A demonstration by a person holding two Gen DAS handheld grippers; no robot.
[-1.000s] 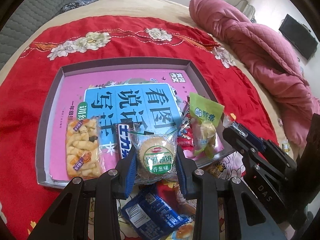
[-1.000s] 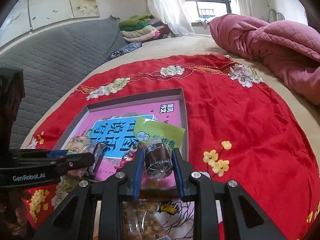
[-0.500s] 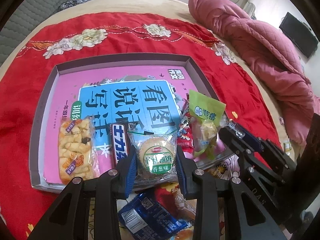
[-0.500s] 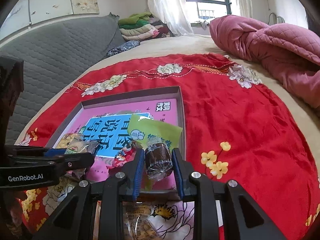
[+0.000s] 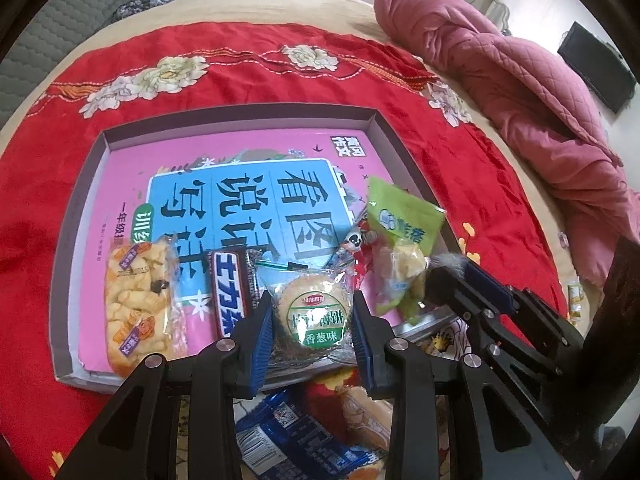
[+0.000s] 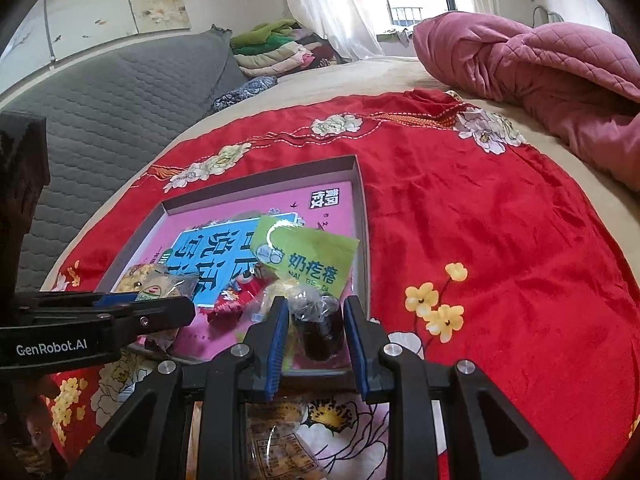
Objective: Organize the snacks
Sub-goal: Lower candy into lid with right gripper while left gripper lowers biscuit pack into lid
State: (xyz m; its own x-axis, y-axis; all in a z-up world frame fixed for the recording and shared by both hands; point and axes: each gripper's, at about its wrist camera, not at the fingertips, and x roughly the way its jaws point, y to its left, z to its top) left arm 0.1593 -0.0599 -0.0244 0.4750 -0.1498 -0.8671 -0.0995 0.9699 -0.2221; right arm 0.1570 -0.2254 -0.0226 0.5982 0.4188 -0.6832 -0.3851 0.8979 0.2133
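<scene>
A shallow grey tray (image 5: 240, 114) lined with a pink and blue book lies on the red cloth. My left gripper (image 5: 312, 308) is shut on a round cracker packet (image 5: 314, 322) with a green label, at the tray's near edge. My right gripper (image 6: 316, 316) is shut on a dark brown snack (image 6: 320, 330) in clear wrap, over the tray's near right corner (image 6: 362, 216). In the tray lie a yellow puff packet (image 5: 136, 304), a chocolate bar (image 5: 230, 292), a green packet (image 5: 400, 228) and small red sweets (image 6: 230, 302). Each gripper shows at the side of the other's view.
A blue packet (image 5: 288, 436) and an orange-filled packet (image 6: 276, 444) lie on the cloth under the grippers. A pink quilt (image 5: 500, 64) is heaped at the right, a grey headboard (image 6: 120, 108) rises at the left, and folded clothes (image 6: 276, 50) sit behind.
Both grippers keep their grips and stay over the tray's near edge. The views have shifted only slightly.
</scene>
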